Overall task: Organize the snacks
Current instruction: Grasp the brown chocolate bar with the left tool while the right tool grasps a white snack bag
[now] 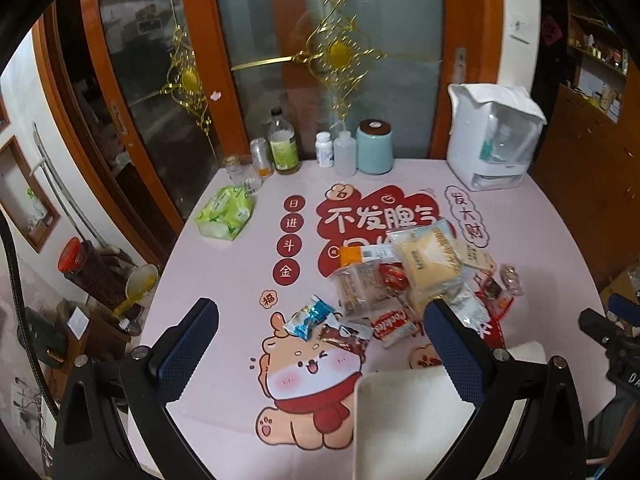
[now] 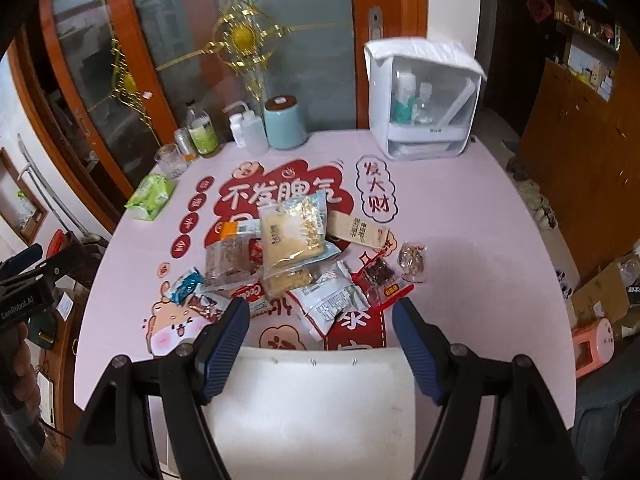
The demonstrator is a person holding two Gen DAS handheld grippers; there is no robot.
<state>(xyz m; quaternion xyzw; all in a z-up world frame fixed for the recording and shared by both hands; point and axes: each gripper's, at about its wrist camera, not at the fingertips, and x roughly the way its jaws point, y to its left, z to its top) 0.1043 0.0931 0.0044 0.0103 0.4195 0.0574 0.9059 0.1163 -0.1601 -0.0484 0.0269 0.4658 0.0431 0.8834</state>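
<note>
Snack pile [image 2: 298,264] sits at the middle of the pink printed table [image 2: 472,240], just beyond the white tray [image 2: 320,412] at the near edge. In the right wrist view the heap spreads from 9 o'clock to 3 o'clock, its long axis running left-right. The pale yellow bread packet [image 2: 290,232] lies on top, long axis pointing roughly from 6 toward 12 o'clock, clear wrapper showing the beige slab inside. A tan stick packet [image 2: 358,232] juts out toward 3 o'clock, tilted down to the right. An orange-ended packet [image 2: 236,229] points toward 9 o'clock. The grey-white sachet [image 2: 328,300] angles from 11 down to 5 o'clock at the near side. A blue-and-white candy wrapper [image 2: 185,286] and a brown wrapper [image 2: 206,306] lie at the left end; a red cookie packet [image 1: 390,326] shows white lettering. A small clear-wrapped nut sweet [image 2: 412,260] rests a little apart at the right end, beside a dark red jerky pack [image 2: 380,276].

The right gripper [image 2: 320,326] hangs over the tray's far rim, fingers spread wide and holding nothing. The left gripper [image 1: 320,334] hovers at the pile's left end, likewise spread and empty, its right finger [image 1: 454,354] overlapping the tray in view.

At 12 o'clock stand a teal canister [image 2: 285,122], bottles and a white storage box [image 2: 424,100]; a green tissue pack [image 2: 151,196] lies at 10 o'clock.
</note>
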